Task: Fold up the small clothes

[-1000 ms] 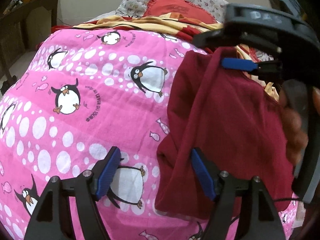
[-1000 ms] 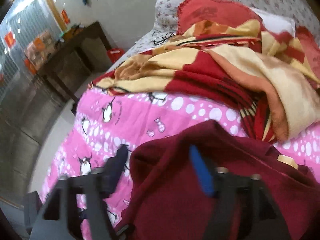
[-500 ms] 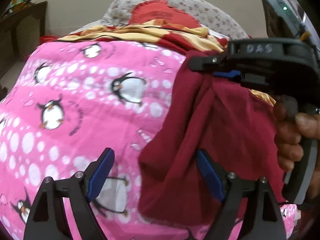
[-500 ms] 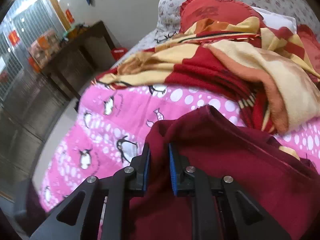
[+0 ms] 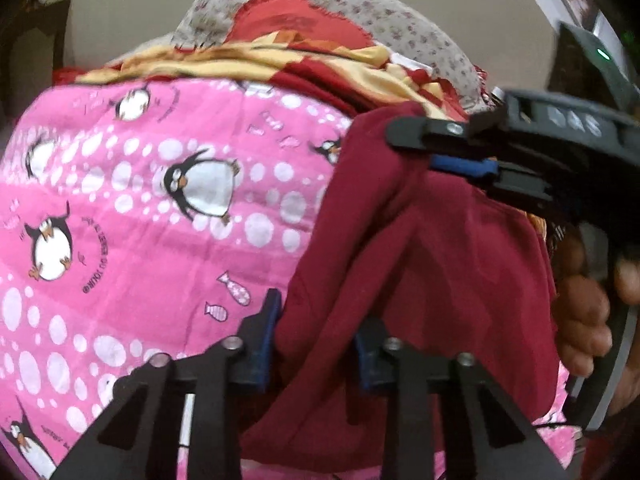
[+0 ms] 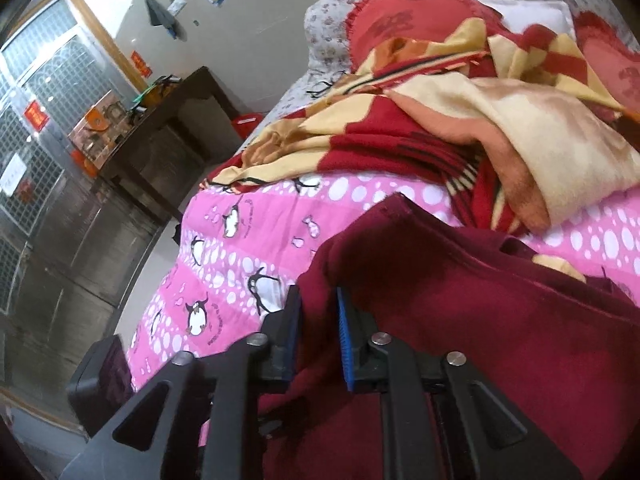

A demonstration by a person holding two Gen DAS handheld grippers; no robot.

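A dark red garment (image 5: 420,264) lies on the pink penguin bedsheet (image 5: 132,216), its left side lifted. My left gripper (image 5: 316,340) is shut on the garment's near left edge, with cloth bunched between the blue pads. My right gripper (image 6: 318,328) is shut on the garment's (image 6: 500,320) far left corner; it also shows in the left wrist view (image 5: 452,160), held up above the sheet. A hand (image 5: 584,304) grips its handle.
A red and yellow blanket (image 6: 460,120) is heaped at the head of the bed with red pillows (image 6: 400,20) behind. A dark wooden desk (image 6: 160,136) stands by the wall left of the bed.
My right gripper closed on the garment's far corner and lifted it. My left gripper moved right and closed on the near edge, raising the left side.
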